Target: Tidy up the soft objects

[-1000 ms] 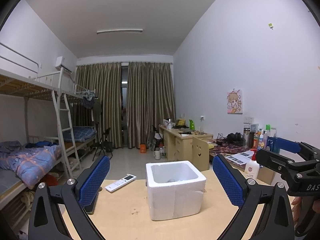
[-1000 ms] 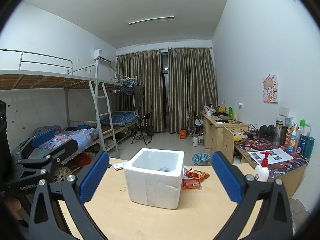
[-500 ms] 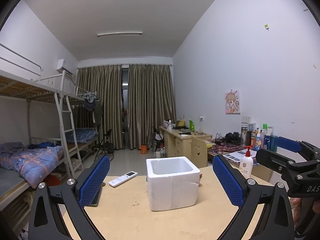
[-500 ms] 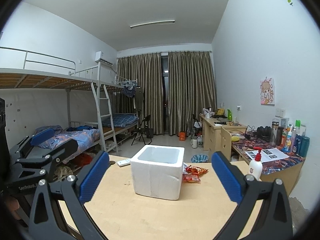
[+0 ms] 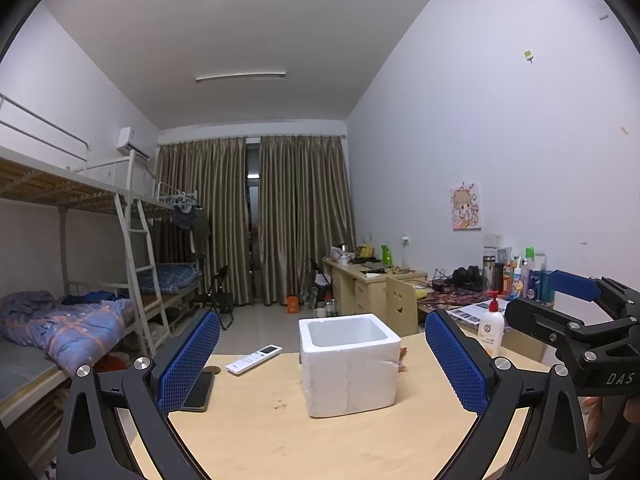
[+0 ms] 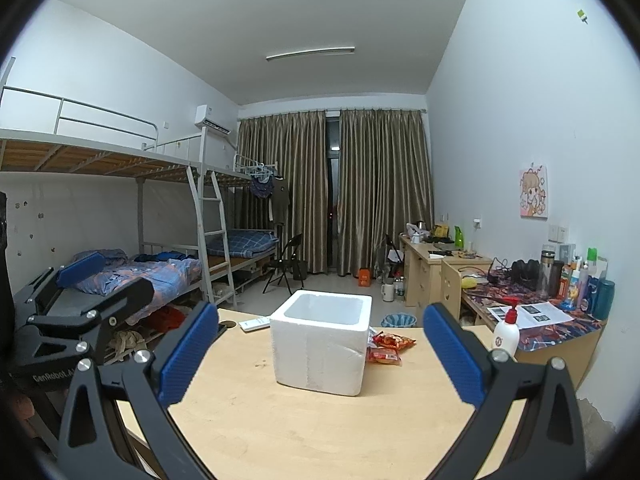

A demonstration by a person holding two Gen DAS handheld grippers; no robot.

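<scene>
A white foam box (image 5: pixel 349 364) (image 6: pixel 322 346) stands open-topped on the wooden table (image 5: pixel 280 440) (image 6: pixel 280 432); its inside is hidden from this height. Two red snack bags (image 6: pixel 387 347) lie against its right side, and only a sliver of them (image 5: pixel 402 358) shows in the left wrist view. My left gripper (image 5: pixel 322 360) is open and empty, held back from the box. My right gripper (image 6: pixel 320 356) is open and empty too, also short of the box. Each gripper shows in the other's view: the right one (image 5: pixel 576 320), the left one (image 6: pixel 80 300).
A white remote (image 5: pixel 253 359) (image 6: pixel 254 323) lies left of the box, a dark phone (image 5: pixel 198 392) near the table's left edge. A pump bottle (image 5: pixel 491 324) (image 6: pixel 507 330) stands at the right. Bunk beds (image 6: pixel 120 240) fill the left, cluttered desks (image 6: pixel 540 304) the right wall.
Both cameras have tipped upward and pulled back a little, so the box sits lower and farther and its inside no longer shows. Both grippers stay open and empty.
</scene>
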